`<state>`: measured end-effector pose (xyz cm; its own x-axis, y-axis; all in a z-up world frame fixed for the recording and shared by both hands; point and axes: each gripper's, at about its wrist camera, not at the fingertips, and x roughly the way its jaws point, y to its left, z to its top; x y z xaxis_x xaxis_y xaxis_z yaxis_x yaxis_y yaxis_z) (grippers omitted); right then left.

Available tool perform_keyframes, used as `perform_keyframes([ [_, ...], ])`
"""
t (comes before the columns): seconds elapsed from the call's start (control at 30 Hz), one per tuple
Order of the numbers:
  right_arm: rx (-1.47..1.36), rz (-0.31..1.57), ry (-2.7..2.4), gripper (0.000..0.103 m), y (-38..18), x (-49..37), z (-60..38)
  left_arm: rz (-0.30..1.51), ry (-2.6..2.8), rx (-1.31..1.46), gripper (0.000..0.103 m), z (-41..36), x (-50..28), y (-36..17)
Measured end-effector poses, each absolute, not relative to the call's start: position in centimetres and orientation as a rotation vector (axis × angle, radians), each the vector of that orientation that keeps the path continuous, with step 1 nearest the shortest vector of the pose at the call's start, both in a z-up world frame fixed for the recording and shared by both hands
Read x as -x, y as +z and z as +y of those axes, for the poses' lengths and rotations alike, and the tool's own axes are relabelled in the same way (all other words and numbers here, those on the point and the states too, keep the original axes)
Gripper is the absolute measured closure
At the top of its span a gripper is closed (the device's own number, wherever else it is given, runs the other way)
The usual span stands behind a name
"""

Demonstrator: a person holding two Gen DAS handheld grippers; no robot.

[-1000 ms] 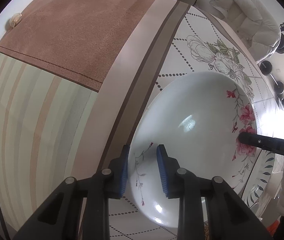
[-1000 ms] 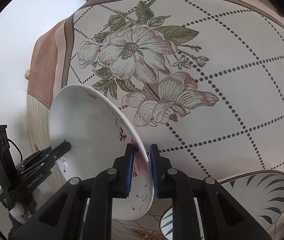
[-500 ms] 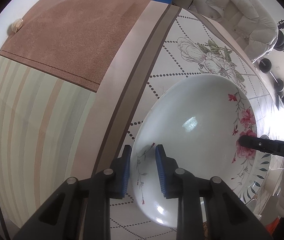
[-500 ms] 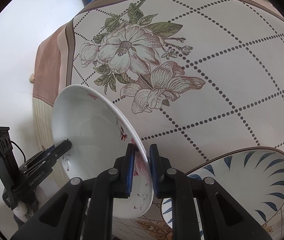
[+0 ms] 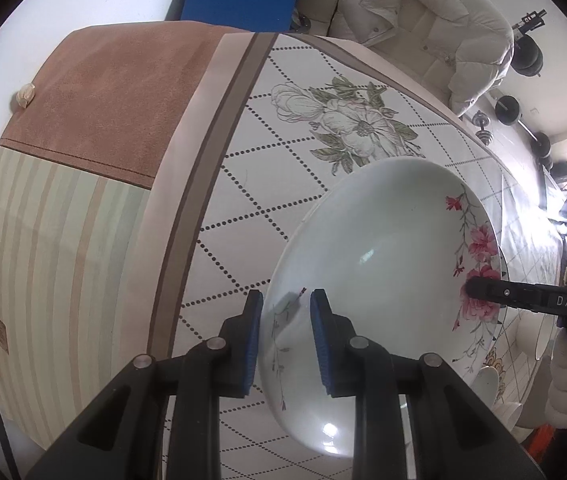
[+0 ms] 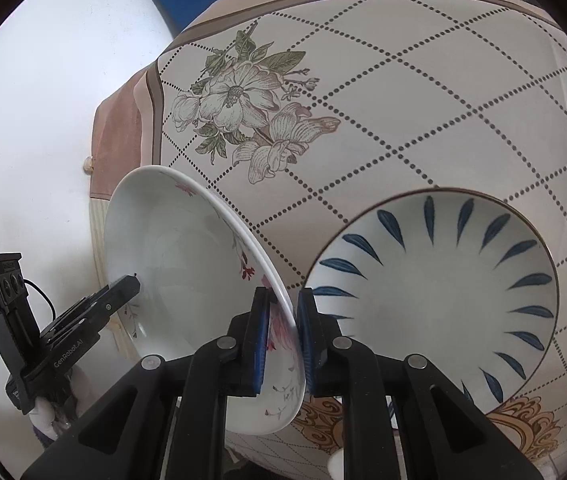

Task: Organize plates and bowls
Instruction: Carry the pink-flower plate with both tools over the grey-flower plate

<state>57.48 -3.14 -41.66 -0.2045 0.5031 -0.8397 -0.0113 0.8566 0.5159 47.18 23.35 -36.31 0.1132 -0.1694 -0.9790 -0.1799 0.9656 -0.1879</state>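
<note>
A white bowl with red flowers is held in the air above the table, tilted, gripped at opposite rims. My left gripper is shut on its near rim. My right gripper is shut on the flowered rim; its finger also shows in the left wrist view. The left gripper shows at the lower left of the right wrist view. A white plate with blue leaf strokes lies on the table just right of the held bowl.
The table has a floral, dotted-grid cloth with a brown and striped border hanging over the edge. A cream padded jacket on a chair and dumbbells lie beyond. More white dishes show at the lower right.
Both grippers have carried the flowered bowl toward the blue-patterned plate, which now fills far more of the right wrist view. The bowl is tilted more.
</note>
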Motion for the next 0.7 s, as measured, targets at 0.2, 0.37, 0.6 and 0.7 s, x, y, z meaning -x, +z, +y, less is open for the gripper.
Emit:
perform_keyframes([
  [0.2,-0.425,1.695,0.442,0.086,-39.5,-53.8,-8.7,1.460,-0.067,0.238,0.082,18.4,-45.4,-34.4],
  [0.37,-0.474,1.671,0.385,0.086,-38.3,-49.6,-12.7,1.471,-0.139,0.182,0.082,13.5,-43.5,-33.6],
  [0.6,-0.530,1.663,0.293,0.086,-38.6,-43.2,-19.2,1.518,-0.227,0.133,0.082,7.3,-39.8,-34.3],
  [0.7,-0.555,1.674,0.266,0.086,-39.7,-40.7,-21.0,1.543,-0.251,0.116,0.082,5.3,-38.5,-35.2],
])
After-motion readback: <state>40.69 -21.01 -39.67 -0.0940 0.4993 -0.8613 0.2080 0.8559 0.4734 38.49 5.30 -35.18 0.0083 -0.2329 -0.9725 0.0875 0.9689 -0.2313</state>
